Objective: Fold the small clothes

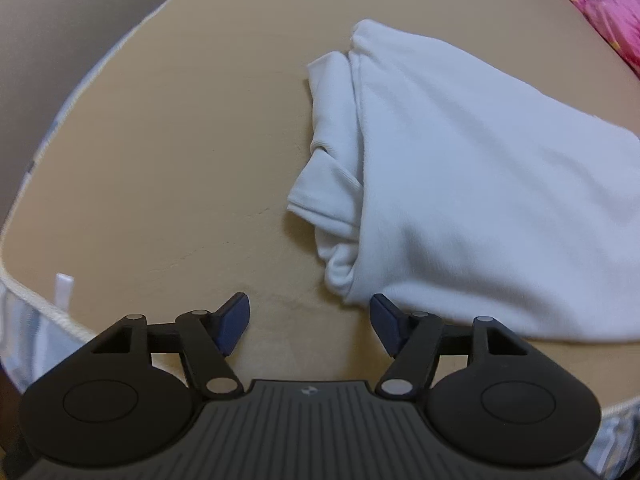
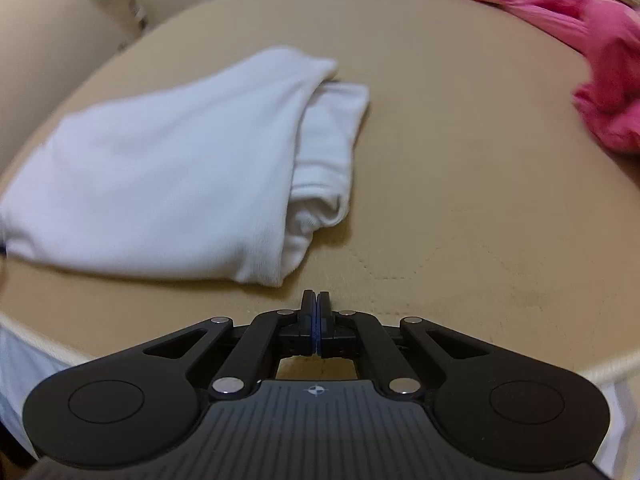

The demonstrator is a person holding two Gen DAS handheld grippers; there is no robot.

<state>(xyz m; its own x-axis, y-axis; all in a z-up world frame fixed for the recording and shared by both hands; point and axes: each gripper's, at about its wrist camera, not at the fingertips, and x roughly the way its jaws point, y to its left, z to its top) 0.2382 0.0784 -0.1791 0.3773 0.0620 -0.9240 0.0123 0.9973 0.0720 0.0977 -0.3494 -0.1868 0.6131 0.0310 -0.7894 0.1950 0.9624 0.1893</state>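
A white garment [image 1: 472, 184] lies folded over on the tan padded surface [image 1: 168, 152], its bunched sleeve sticking out on the left side. My left gripper [image 1: 310, 326] is open just in front of the garment's near left corner, with nothing between its blue pads. In the right wrist view the same white garment [image 2: 160, 168] lies to the left, its tucked layers showing at its right edge. My right gripper [image 2: 316, 306] is shut, pads pressed together and empty, just short of the garment's near right corner.
A heap of pink clothes [image 2: 568, 32] lies at the far right of the tan surface [image 2: 480, 184], also seen as pink cloth [image 1: 612, 20] in the left wrist view. The surface's piped edge [image 1: 36, 300] runs close by at the lower left.
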